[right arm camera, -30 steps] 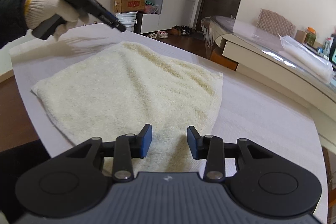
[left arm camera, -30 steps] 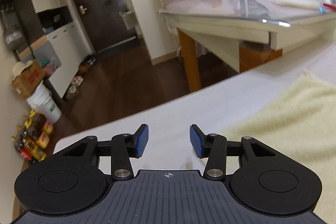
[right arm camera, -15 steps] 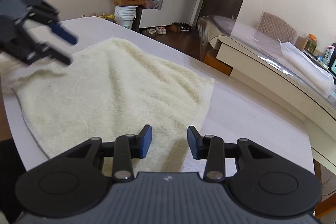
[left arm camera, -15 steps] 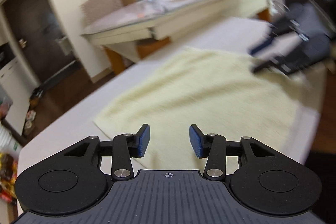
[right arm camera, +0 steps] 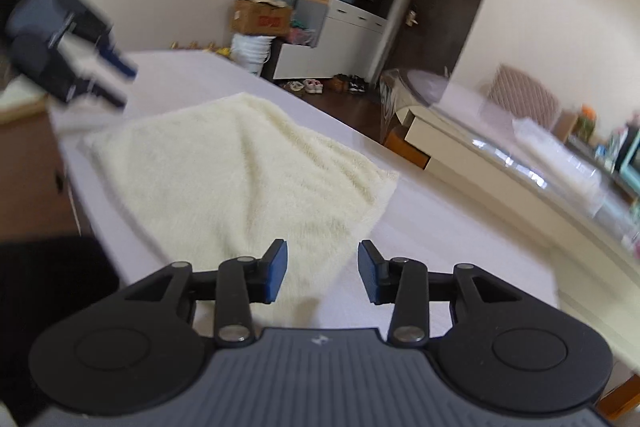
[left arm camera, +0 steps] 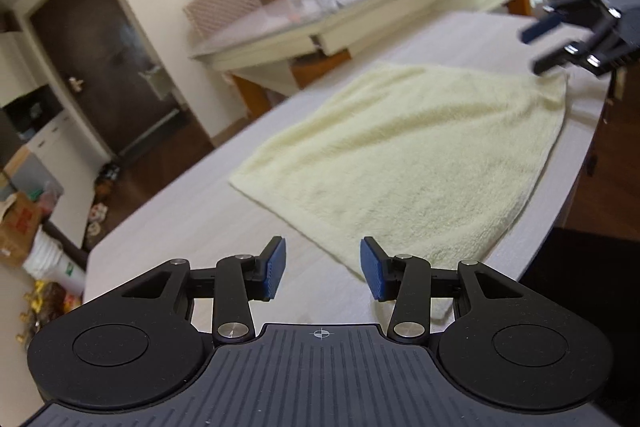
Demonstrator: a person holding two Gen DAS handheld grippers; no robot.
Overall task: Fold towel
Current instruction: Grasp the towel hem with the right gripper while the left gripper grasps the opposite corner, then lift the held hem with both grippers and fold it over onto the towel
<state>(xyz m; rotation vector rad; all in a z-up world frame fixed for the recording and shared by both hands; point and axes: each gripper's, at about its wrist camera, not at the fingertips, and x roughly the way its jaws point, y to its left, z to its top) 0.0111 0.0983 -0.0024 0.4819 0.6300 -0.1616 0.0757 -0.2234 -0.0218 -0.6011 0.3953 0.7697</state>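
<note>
The pale yellow towel (left arm camera: 420, 155) lies spread flat on the tabletop (left arm camera: 192, 219). Left tongs (left arm camera: 322, 269), low in frame, gape apart near one corner. Right tongs (right arm camera: 322, 271) gape apart over the opposite corner, gripping nothing.

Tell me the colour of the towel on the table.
Pale cream-yellow, plain, with no pattern. The towel shows best in the left wrist view, spread flat on the table.

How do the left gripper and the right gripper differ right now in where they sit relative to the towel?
The left gripper hovers with the towel edge under its right finger only; the right gripper has towel under its left finger. The left gripper looks sharp in its own view; the right's view is motion-blurred. Both are open, holding nothing, at opposite ends.
</note>
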